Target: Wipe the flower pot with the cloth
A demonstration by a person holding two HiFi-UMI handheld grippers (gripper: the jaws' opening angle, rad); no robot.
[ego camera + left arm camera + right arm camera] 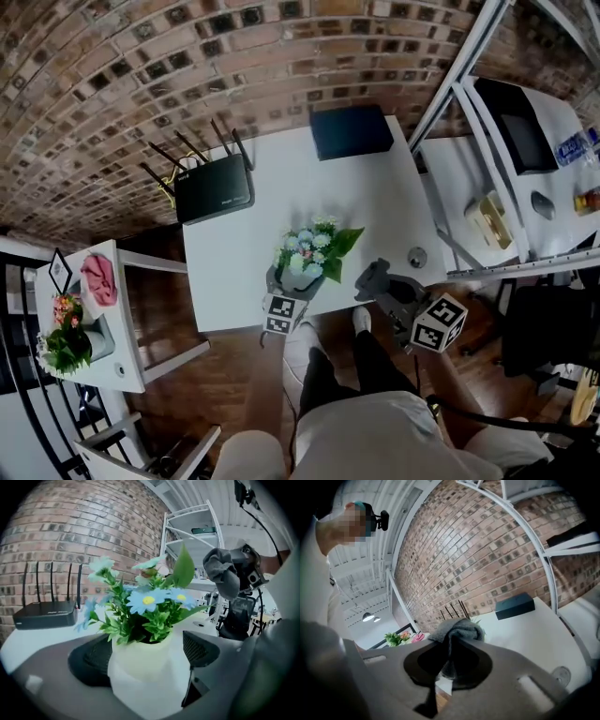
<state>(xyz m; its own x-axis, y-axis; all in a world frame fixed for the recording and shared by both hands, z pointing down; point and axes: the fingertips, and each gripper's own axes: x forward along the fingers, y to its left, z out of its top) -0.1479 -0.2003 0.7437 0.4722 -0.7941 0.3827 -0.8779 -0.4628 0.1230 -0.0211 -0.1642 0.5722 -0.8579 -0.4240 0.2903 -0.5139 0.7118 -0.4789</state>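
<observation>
A pale flower pot [292, 281] with blue and white artificial flowers [314, 248] stands near the front edge of the white table [234, 272]. My left gripper [291, 292] reaches around it from the front. In the left gripper view the pot [145, 667] sits between the jaws; the left pad [91, 658] lies close to it and the right pad [199, 648] stands a little off it. To the pot's right, my right gripper [386, 286] is shut on a bunched grey cloth [373, 277], which bulges out past the jaws [457, 630].
A black router [214, 187] with antennas and a black box [352, 131] sit at the table's far side. A small round disc [417, 256] lies at its right edge. White shelving [469, 84] stands to the right. A side table [117, 309] at left holds another plant and a pink cloth.
</observation>
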